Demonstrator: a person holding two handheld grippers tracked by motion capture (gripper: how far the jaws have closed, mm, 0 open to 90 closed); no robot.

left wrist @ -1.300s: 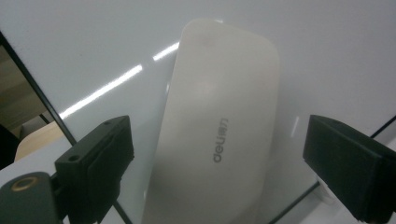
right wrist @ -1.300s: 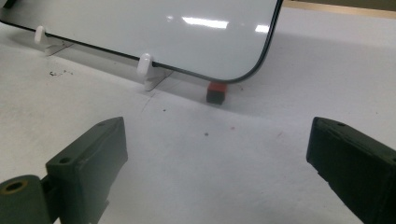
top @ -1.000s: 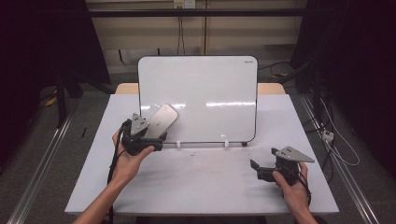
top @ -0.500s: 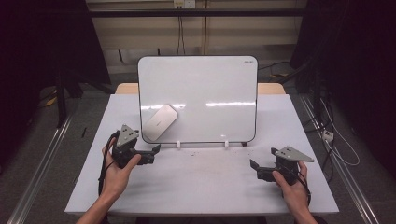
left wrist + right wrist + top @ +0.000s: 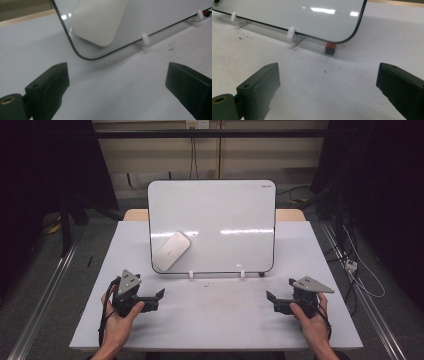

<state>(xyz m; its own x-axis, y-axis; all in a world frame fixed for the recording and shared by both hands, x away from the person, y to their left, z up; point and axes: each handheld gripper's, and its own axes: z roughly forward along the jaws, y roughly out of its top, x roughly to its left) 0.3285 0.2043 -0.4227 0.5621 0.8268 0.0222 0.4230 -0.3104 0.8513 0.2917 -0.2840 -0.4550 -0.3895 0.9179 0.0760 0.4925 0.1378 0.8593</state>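
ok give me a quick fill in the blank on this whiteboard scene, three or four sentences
1. The pale eraser sits on the whiteboard near its lower ____ corner in the high view.
2. The jaws of the left gripper stand ____, with nothing between them.
3. The whiteboard's bottom edge rests in small ____ clips.
4. In the right gripper view, a small block with a ____ top sits under the whiteboard's corner.

Missing words: left; open; white; red
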